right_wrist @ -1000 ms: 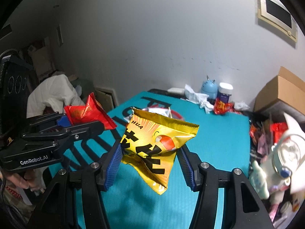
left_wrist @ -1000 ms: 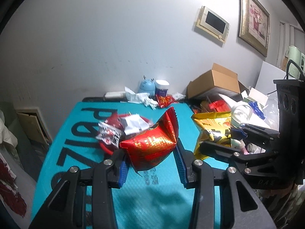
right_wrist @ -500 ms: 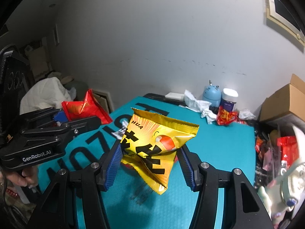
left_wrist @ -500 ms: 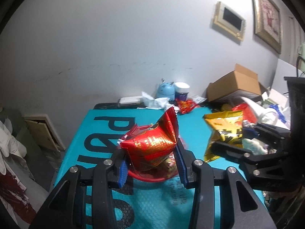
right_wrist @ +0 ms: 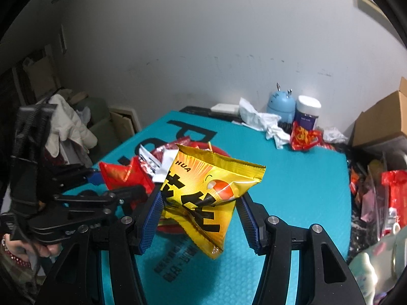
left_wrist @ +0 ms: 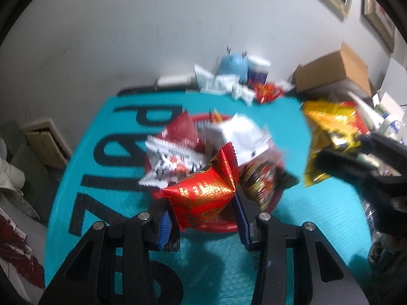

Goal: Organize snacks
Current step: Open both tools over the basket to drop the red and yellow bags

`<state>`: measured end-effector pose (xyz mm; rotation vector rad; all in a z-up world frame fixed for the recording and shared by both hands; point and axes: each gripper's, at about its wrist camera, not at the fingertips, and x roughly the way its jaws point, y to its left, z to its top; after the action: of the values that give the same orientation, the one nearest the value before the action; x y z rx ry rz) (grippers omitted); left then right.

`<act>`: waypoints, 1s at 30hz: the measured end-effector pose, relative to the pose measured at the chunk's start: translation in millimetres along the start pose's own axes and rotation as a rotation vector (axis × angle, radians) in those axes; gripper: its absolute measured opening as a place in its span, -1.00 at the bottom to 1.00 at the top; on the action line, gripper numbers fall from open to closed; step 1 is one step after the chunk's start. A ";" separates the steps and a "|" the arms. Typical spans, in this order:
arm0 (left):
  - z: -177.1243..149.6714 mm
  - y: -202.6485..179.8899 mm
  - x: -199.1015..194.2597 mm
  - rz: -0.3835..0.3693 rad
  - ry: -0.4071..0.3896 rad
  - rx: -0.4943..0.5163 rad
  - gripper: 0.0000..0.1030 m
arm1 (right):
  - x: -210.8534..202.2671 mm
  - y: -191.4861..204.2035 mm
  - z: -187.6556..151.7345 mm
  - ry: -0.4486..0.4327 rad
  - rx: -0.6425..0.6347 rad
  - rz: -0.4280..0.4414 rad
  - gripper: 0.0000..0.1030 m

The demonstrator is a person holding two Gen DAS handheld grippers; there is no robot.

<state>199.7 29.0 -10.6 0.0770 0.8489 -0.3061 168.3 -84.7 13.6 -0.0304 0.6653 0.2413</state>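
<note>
Jaws of the left gripper (left_wrist: 202, 222) are closed on a red snack bag (left_wrist: 203, 195), pinched at its lower sides between the blue pads (left_wrist: 164, 226); jaws of the right gripper (right_wrist: 201, 222) are likewise clamped on a yellow snack bag (right_wrist: 203, 193), which hangs tilted with its lower corner pointing down toward the teal mat (right_wrist: 292, 178).

Left to right. Compared with a second ago, the left gripper has travelled forward and downward: the red plate (left_wrist: 216, 226) of assorted packets, formerly beyond the red bag, now lies directly beneath it, its near rim just ahead of the fingertips. The left view is motion-blurred, consistent with ongoing movement. The red bag thus appears positioned for release onto the pile; whether it already touches the packets below cannot be told.

The right gripper has also advanced over the mat. In the left view the yellow bag has drawn nearer the plate's right side yet remains apart from it; in the right view the plate shows partly behind the yellow bag. This bag would probably follow as the second deposit.

Pose. Both grippers point forward toward the wall, side by side, the left one slightly ahead and pitched down over the plate, the right one held higher. Loose snacks remain at the mat's far edge and along its right side.
</note>
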 end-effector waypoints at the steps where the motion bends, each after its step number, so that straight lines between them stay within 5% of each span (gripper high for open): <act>1: -0.9 1.1 4.8 -0.001 0.014 -0.003 -0.19 | 2.0 -0.9 -0.8 0.004 0.002 0.000 0.11; 17: 3.2 -1.9 29.3 -0.034 0.096 -0.006 -0.17 | 9.0 -3.8 -2.5 0.017 0.003 0.010 0.11; 19: 4.6 -1.4 24.9 -0.030 0.089 -0.012 -0.11 | 9.5 -4.1 -1.8 0.019 0.002 0.015 0.11; 23: 8.6 0.3 10.8 -0.015 0.032 -0.017 0.51 | 10.4 -4.1 0.2 0.021 -0.001 0.020 0.11; 30: 18.0 11.2 -11.1 0.012 -0.040 -0.045 0.52 | 13.5 -1.0 7.1 0.019 -0.012 0.034 0.11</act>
<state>209.2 38.9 9.0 0.0337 0.8155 -0.2765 183.1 -82.1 10.9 -0.0332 0.6841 0.2784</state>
